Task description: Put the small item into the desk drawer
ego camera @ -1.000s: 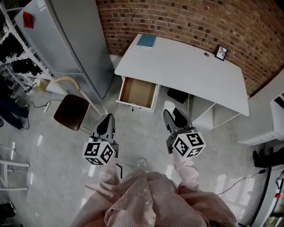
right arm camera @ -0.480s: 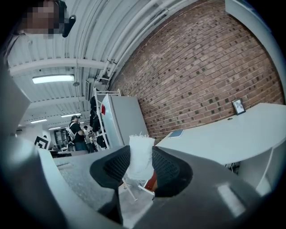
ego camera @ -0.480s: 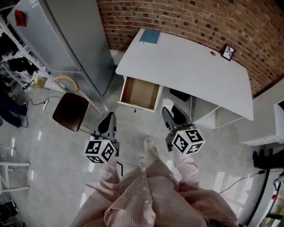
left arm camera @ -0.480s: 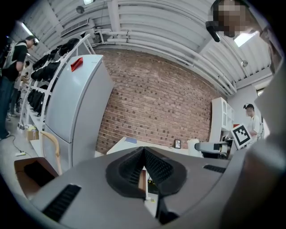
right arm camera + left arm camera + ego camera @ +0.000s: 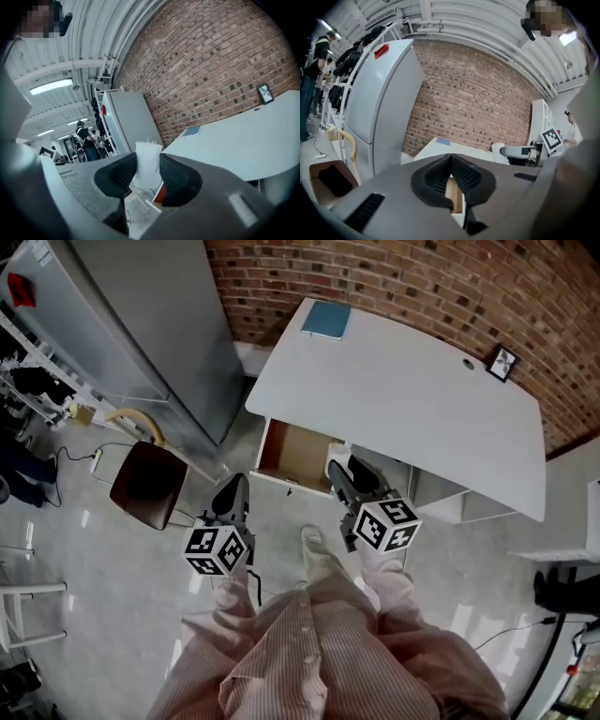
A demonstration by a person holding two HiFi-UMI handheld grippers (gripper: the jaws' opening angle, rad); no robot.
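Observation:
The small item is a white cloth piece [image 5: 147, 161], and my right gripper [image 5: 149, 174] is shut on it. In the head view that gripper [image 5: 335, 470] holds the white cloth piece [image 5: 335, 459] over the right end of the open wooden drawer [image 5: 291, 451], which is pulled out from under the white desk [image 5: 403, 399]. My left gripper [image 5: 233, 491] hangs lower left of the drawer, above the floor. Its pads [image 5: 461, 176] meet at the tips with nothing between them. The drawer's inside looks bare where it shows.
A blue notebook [image 5: 326, 321] and a small framed picture [image 5: 503, 361] lie on the desk. A grey fridge [image 5: 141, 324] stands left of the desk, a brown chair [image 5: 147, 483] in front of it. A brick wall [image 5: 450, 287] runs behind. People stand by racks far left.
I have stepped closer to the desk. My right gripper has carried the white cloth piece forward, from short of the drawer to over its right end. The left gripper kept its place.

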